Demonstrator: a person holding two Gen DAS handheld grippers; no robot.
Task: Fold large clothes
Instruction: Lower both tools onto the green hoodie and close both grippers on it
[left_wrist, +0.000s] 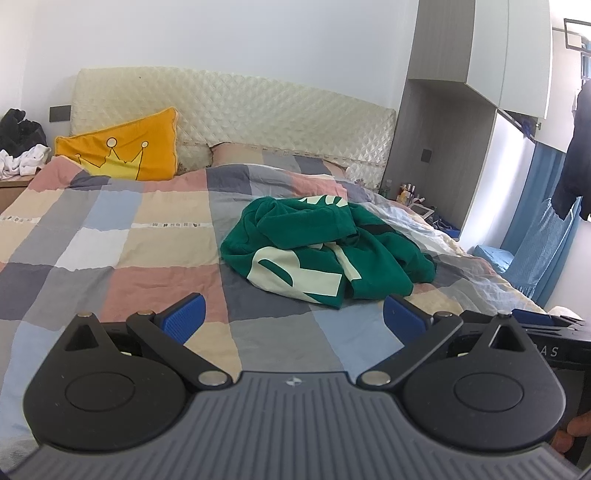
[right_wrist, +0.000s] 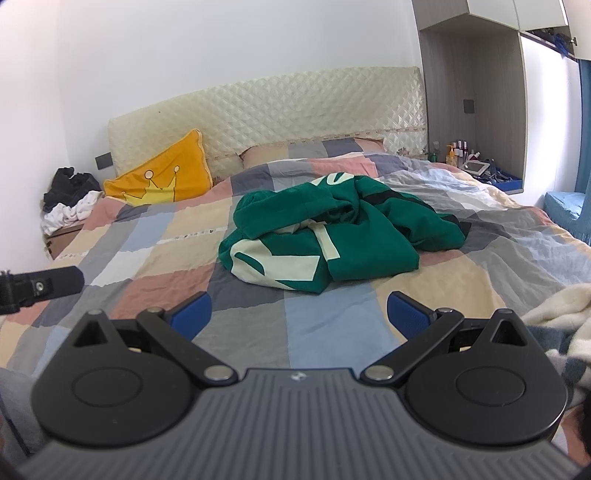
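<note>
Left wrist view
- Left gripper (left_wrist: 293, 314): released, blue pads (left_wrist: 184, 317) spread wide, nothing between them; held above the near part of the bed, apart from the garment.
- Green sweatshirt (left_wrist: 332, 251): crumpled in a heap on the checked bedspread (left_wrist: 110, 236), right of the bed's middle; pale lettering on the near folds (text not readable).
- Yellow cushion (left_wrist: 122, 147): propped against the quilted headboard (left_wrist: 258, 110) at the left, crown print facing forward.
- Clothes pile (left_wrist: 18, 147): dark and white items on the bedside surface at far left.
- Blue curtain (left_wrist: 535, 229): right edge, beside the bed.
- Right gripper (left_wrist: 532, 317): part of the black body visible at the lower right edge.

Right wrist view
- Right gripper (right_wrist: 299, 314): released, blue pads (right_wrist: 406, 314) wide apart, empty; above the near bedspread (right_wrist: 147, 240), short of the garment.
- Green sweatshirt (right_wrist: 332, 236): same heap, middle of the bed, straight ahead of the gripper.
- Left gripper (right_wrist: 40, 286): black part of it protruding in at the left edge (pads out of frame here).
- Yellow cushion (right_wrist: 162, 177): against the headboard (right_wrist: 295, 103), left side.
- Bottles (right_wrist: 460, 147): small group in the niche right of the headboard.
- White fluffy fabric (right_wrist: 561, 314): lower right, on the bed's edge.
</note>
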